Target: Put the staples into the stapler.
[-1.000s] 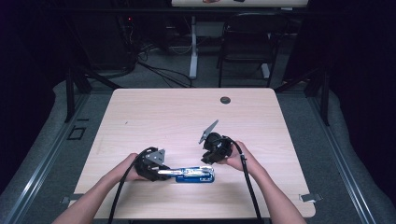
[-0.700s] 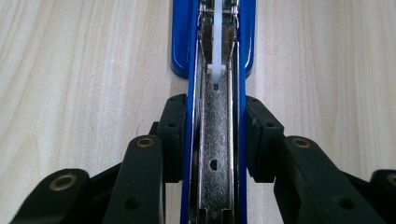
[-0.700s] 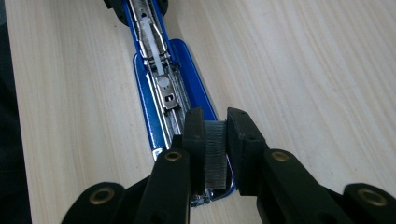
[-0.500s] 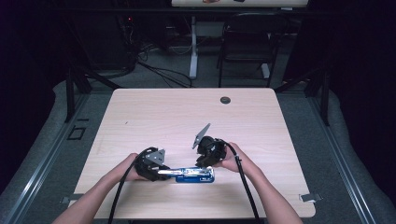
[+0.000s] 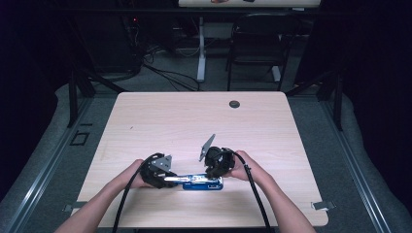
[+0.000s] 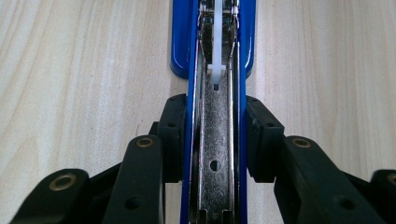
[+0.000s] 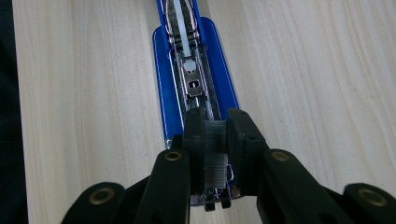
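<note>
The left hand-held gripper [image 6: 212, 135] is clamped on the blue stapler [image 5: 201, 182], which lies opened near the front edge of the surface [image 5: 194, 126]. The right hand-held gripper [image 7: 215, 135] pinches a strip of staples [image 7: 215, 168] above the stapler's tray; it should be lowered straight and level into the channel, the left keeping firm.

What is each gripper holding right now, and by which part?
Left gripper clamps the open blue stapler by its side walls. Right gripper pinches a strip of staples by its sides.
</note>
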Available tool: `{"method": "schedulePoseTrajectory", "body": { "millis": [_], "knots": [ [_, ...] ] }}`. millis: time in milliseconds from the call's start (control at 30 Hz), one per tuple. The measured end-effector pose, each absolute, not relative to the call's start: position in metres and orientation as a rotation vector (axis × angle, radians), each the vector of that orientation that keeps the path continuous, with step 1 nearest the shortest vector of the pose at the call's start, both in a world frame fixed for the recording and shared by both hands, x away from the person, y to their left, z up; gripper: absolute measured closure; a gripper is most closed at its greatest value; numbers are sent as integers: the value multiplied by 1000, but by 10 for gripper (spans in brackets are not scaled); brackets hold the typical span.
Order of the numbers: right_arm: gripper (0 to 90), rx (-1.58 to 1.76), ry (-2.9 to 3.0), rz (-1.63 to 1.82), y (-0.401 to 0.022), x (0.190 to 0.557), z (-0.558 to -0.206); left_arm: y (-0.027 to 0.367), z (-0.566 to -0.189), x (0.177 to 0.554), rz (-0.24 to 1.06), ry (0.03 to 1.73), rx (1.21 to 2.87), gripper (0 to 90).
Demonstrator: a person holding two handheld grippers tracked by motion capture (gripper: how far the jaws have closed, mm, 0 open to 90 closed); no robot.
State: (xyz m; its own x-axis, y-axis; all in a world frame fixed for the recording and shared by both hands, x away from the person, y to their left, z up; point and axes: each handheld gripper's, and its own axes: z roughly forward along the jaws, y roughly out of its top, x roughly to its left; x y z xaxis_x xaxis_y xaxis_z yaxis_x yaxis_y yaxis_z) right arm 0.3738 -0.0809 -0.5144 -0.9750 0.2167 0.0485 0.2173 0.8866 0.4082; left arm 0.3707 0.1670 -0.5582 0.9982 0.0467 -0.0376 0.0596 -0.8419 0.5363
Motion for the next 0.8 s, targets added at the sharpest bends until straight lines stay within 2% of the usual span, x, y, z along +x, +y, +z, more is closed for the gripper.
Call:
{"method": "schedulePoseTrajectory", "body": {
  "millis": [800],
  "knots": [
    [787,-170,-3089,-577,-74,373,-517,167,-558,371,-30,82,2585,645]
  ]
}}
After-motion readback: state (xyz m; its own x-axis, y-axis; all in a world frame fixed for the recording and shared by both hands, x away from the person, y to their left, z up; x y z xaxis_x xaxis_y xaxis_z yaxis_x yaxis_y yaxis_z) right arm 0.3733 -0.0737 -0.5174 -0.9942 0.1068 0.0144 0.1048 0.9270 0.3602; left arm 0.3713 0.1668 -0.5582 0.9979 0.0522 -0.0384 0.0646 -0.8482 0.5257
